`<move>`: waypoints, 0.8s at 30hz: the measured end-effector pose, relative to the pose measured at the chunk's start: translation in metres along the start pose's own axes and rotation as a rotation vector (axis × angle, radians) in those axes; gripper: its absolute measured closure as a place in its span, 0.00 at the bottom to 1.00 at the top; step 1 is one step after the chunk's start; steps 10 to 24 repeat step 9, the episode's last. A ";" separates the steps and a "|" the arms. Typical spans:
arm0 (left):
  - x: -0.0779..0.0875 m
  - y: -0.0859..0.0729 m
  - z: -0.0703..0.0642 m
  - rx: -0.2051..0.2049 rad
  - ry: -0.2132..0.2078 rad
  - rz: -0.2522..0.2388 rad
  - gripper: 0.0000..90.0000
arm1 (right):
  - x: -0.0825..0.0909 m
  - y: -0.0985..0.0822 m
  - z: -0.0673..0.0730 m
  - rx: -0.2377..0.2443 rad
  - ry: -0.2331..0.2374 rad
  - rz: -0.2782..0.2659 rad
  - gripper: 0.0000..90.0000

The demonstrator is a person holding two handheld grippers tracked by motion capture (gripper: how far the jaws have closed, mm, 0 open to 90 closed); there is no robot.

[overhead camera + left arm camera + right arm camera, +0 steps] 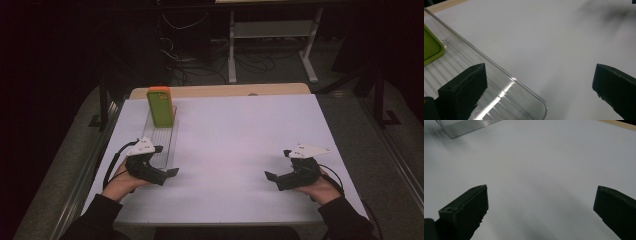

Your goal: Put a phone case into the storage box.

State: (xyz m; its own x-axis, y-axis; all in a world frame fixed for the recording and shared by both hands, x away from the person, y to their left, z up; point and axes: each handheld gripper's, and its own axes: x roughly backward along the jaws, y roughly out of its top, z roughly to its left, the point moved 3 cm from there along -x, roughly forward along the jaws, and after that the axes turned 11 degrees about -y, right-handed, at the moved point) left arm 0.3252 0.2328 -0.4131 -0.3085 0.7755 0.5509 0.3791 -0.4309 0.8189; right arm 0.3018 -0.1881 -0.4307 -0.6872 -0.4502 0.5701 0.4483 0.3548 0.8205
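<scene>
a: table, white top. clear ribbed tray lies along its left side; green phone case with an orange edge stands upright at the tray's far end.

b: grippers?

a: left gripper just beside the tray's near end, jaws wide apart, holding nothing. right gripper well apart on bare table, jaws wide, nothing held.

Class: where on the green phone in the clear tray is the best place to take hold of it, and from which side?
Grip the green phone across its long side edges near the top, coming from above with the left hand-held gripper, which is nearer. It appears to stand upright at the far end of the clear tray, leaving its upper part free.
</scene>
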 end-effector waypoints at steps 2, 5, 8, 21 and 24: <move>0.000 0.000 0.000 -0.004 -0.003 0.001 0.00 | 0.000 0.000 0.000 0.001 0.000 0.000 0.00; -0.001 0.000 0.000 -0.006 -0.004 0.002 0.00 | 0.001 0.000 0.000 0.001 -0.001 -0.004 0.00; -0.001 0.000 0.001 -0.006 -0.003 0.002 0.00 | 0.001 -0.001 0.000 -0.001 -0.002 -0.003 0.00; -0.001 0.001 0.001 -0.004 -0.005 -0.003 0.00 | 0.001 -0.001 -0.001 -0.001 -0.002 -0.003 0.00; -0.001 0.001 0.001 -0.004 -0.005 -0.003 0.00 | 0.001 -0.001 -0.001 -0.001 -0.002 -0.003 0.00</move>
